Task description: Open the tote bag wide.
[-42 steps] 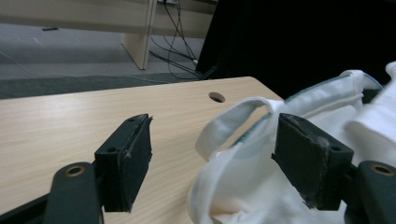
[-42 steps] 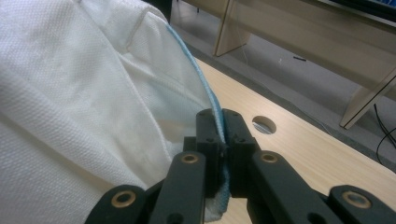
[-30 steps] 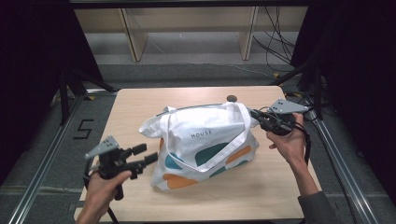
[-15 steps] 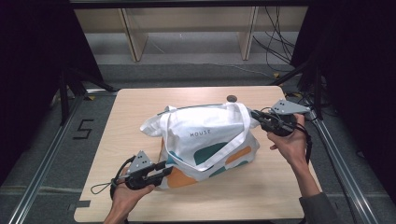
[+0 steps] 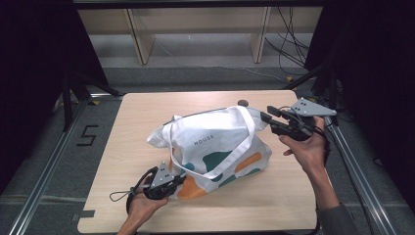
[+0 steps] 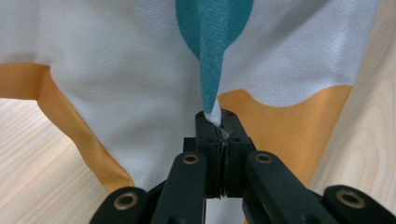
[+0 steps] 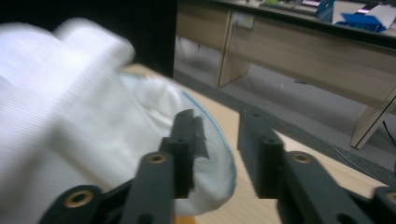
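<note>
My left gripper (image 5: 180, 180) is down low at the near edge of the tote bag (image 5: 210, 142), and its jaws have just been closing. Now they are clamped tight on a pinched fold of the bag's cloth. In the left gripper view the left gripper's jaws meet flat against each other, with a ridge of teal and white fabric (image 6: 211, 79) rising straight up from between the tips. Orange print (image 6: 289, 116) spreads to either side of that fold, and pale wood of the worktop (image 5: 127, 127) shows beyond the cloth on both flanks.

Over on the other side, my right gripper (image 5: 268, 120) sits just beside the bag's far corner, close to the strap (image 5: 247, 132). Its jaws have just been opening, and in the right gripper view they stand apart with a clear gap and nothing pressed between them. The bag's white cloth (image 7: 93, 140) bulges beside the left jaw, blurred, with its light blue rim (image 7: 219, 140) curving just ahead of that jaw's tip.

The bag itself lies slumped on the worktop between my two grippers. A small dark round thing (image 5: 242, 102) rests on the wood just past the bag, ahead of my right gripper.
</note>
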The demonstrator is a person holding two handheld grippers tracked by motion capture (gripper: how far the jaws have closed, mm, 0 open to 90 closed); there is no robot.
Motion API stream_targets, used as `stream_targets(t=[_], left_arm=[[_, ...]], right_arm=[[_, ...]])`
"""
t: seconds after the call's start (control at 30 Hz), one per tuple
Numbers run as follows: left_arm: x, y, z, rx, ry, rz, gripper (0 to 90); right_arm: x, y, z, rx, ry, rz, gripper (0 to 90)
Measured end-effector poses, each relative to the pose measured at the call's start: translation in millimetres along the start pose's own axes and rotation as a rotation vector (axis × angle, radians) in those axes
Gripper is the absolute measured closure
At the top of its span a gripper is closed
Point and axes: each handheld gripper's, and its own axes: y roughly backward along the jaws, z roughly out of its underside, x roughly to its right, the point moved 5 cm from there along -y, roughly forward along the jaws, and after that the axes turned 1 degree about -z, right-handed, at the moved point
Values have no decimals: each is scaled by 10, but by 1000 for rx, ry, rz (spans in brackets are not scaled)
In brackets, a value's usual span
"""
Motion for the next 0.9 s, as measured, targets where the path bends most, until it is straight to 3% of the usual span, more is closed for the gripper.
stream_targets(t=[0.03,0.07,0.17,0.2,0.23,0.27,0.3,0.33,0.37,0.4,0.43,0.5,0.53,0.57,0.6,0.63,0.7,0.73,0.8,0.9], left_arm=[[-4,2,-5,2,2,-3,878],[-13,10,-3,-13,-21,-1,878],[-8,12,-1,-11,-14,-9,877],[-8,12,-1,-11,-14,-9,877],[14,5,-2,-1,12,-9,876],[9,3,-3,-5,10,-5,876],[9,3,-3,-5,10,-5,876],[15,3,-3,0,14,-8,876],[15,3,-3,0,14,-8,876],[17,5,-1,-3,13,-9,875],[21,2,1,-1,20,-6,875],[-6,13,0,-8,-17,-1,874],[-7,12,1,-8,-15,-3,874],[-4,5,-3,1,-1,0,873],[14,-7,0,13,42,0,872],[-13,3,-1,-1,7,2,872],[0,-5,7,-11,26,5,872],[-3,-5,6,-13,14,-2,873],[7,-18,3,-4,34,-9,874],[-5,-22,4,-13,24,-2,874]], right_arm=[[0,0,0,0,0,0,621],[-28,103,-117,50,19,-13,573],[-168,232,-250,88,-11,-64,554],[-223,248,-269,78,-20,-89,546],[-223,248,-269,78,-20,-89,546],[-322,232,-285,65,-11,-120,519],[-322,232,-285,65,-11,-120,519],[-408,180,-261,27,-20,-151,479],[-408,180,-261,27,-20,-151,479],[-456,100,-219,-16,-49,-147,440],[-460,58,-197,-38,-47,-158,440],[-460,-37,-143,-75,-47,-181,435],[-466,-59,-117,-104,-72,-186,480],[-470,-71,-106,-98,-69,-212,618],[-473,-68,-111,-57,-50,-232,667],[-455,-44,-115,-53,-12,-210,704],[-489,18,-131,-23,8,-221,830],[-485,69,-144,-18,36,-212,838],[-504,167,-173,11,70,-220,843],[-561,276,-148,15,98,-215,845]])
